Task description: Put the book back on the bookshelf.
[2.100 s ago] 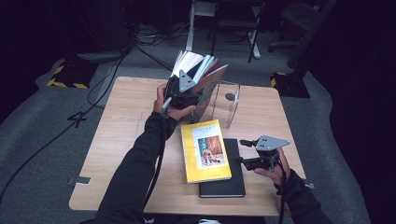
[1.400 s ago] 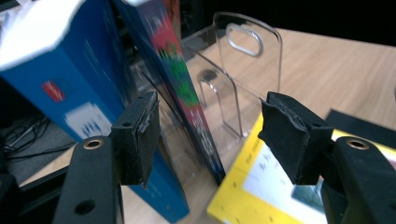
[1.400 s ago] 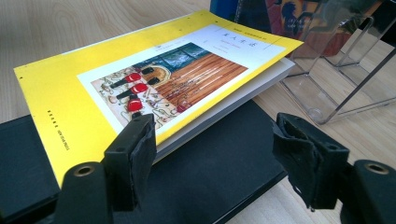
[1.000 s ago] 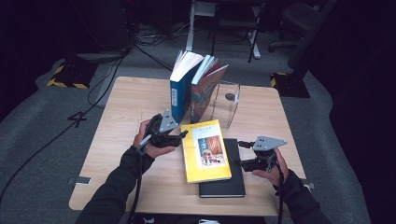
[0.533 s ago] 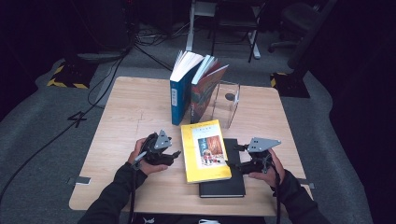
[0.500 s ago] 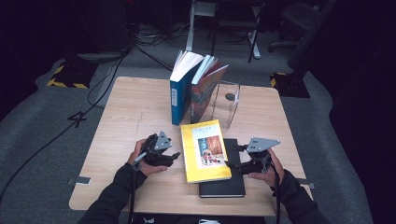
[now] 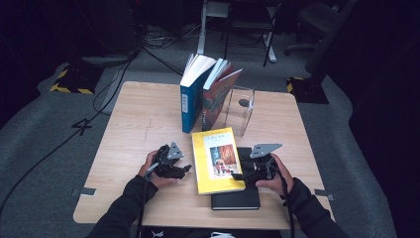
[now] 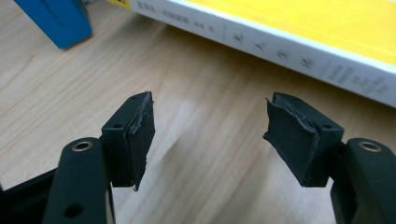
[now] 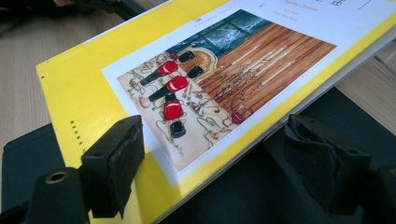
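Note:
A yellow book (image 7: 216, 158) lies flat, partly on top of a black book (image 7: 237, 198), near the table's front edge. My left gripper (image 7: 185, 168) stands open just left of the yellow book, low over the wood. In the left gripper view its white spine (image 8: 303, 56) runs a short way beyond the open gripper (image 8: 208, 135), with nothing between the jaws. My right gripper (image 7: 236, 176) is open at the yellow book's right edge. In the right gripper view the gripper (image 9: 212, 154) has one jaw over the yellow cover (image 9: 93, 88) and the other over the black book (image 9: 243, 196).
A blue book (image 7: 189, 99) and a red-covered book (image 7: 218, 96) stand upright at mid-table, leaning against a clear bookend (image 7: 241, 109). The blue book's corner (image 8: 60, 21) shows at the far left in the left gripper view. Bare wooden tabletop (image 7: 133, 129) extends to the left.
My left gripper came down from the standing books to the table beside the yellow book. My right gripper edged left onto the yellow book's right edge.

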The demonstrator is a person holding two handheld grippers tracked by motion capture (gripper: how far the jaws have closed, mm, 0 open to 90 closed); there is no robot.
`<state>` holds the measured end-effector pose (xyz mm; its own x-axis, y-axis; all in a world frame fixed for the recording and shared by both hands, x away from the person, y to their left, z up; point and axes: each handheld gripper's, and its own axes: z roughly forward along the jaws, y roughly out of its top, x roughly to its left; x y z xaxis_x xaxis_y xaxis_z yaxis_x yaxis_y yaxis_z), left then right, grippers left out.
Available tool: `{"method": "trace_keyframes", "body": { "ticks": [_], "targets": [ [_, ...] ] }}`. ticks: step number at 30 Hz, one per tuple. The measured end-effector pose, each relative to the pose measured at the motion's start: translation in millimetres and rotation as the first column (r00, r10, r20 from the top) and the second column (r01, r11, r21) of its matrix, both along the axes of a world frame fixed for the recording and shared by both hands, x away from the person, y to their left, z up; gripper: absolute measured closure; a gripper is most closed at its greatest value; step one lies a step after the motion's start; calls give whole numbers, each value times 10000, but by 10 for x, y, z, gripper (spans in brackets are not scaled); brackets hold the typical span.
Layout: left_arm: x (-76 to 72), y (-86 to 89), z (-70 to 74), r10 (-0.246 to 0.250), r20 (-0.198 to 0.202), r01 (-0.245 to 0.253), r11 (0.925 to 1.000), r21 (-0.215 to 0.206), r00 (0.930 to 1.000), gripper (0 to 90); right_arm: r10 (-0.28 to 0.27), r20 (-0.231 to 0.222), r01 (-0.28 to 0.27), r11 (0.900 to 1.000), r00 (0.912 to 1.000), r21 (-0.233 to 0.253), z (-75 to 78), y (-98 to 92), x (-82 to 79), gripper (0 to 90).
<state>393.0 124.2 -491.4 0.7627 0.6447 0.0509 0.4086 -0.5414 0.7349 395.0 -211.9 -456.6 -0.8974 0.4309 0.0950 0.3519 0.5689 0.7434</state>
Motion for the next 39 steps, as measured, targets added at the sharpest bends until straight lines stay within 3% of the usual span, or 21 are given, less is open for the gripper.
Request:
{"method": "trace_keyframes", "body": {
  "ticks": [2, 8, 12, 17, 18, 21, 27, 29, 30, 35, 39],
  "targets": [
    [97, -28, 18, 320, -3, -320, 9993, -188, 9995, 326, 125, -502, -124, 9999, 9987, 27, -21, 27, 83, 153],
    [256, -37, -12, 489, 67, -487, 9987, -169, 9988, 326, 19, -823, -18, 10000, 9966, 14, -48, 74, 193, 111],
    [373, -33, -33, 576, -112, -579, 9980, -265, 9983, 323, 22, -850, -29, 10000, 9964, -78, -44, 98, 223, 100],
    [460, -65, -55, 705, 304, -702, 9975, -112, 9970, 348, 21, -838, -36, 9998, 9965, -173, -33, 115, 233, 106],
    [477, -83, -47, 509, 64, -509, 9987, -95, 9987, 387, -8, -820, -6, 9999, 9966, -160, -30, 114, 230, 115],
    [490, -109, -16, 424, 90, -422, 9990, -163, 9991, 435, -12, -505, 7, 9999, 9987, -100, 6, 106, 210, 181],
    [523, -114, -15, 370, 7, -370, 9989, -293, 9993, 436, 174, -263, -171, 9998, 9995, 107, 55, 108, 202, 196],
    [525, -133, -19, 366, 17, -365, 9987, -343, 9993, 453, 301, -135, -296, 9989, 9995, 359, 67, 112, 224, 287],
    [528, -141, -17, 334, 50, -333, 9989, -334, 9994, 453, 433, -186, -423, 9976, 9989, 541, 70, 125, 244, 306],
    [535, -151, -26, 299, 45, -297, 9987, -410, 9995, 469, 487, -434, -464, 9975, 9979, 526, 59, 207, 326, 346],
    [533, -152, -26, 267, 0, -266, 9987, -430, 9996, 488, 580, -767, -502, 9938, 9954, 993, 32, 204, 381, 598]
  ]
}}
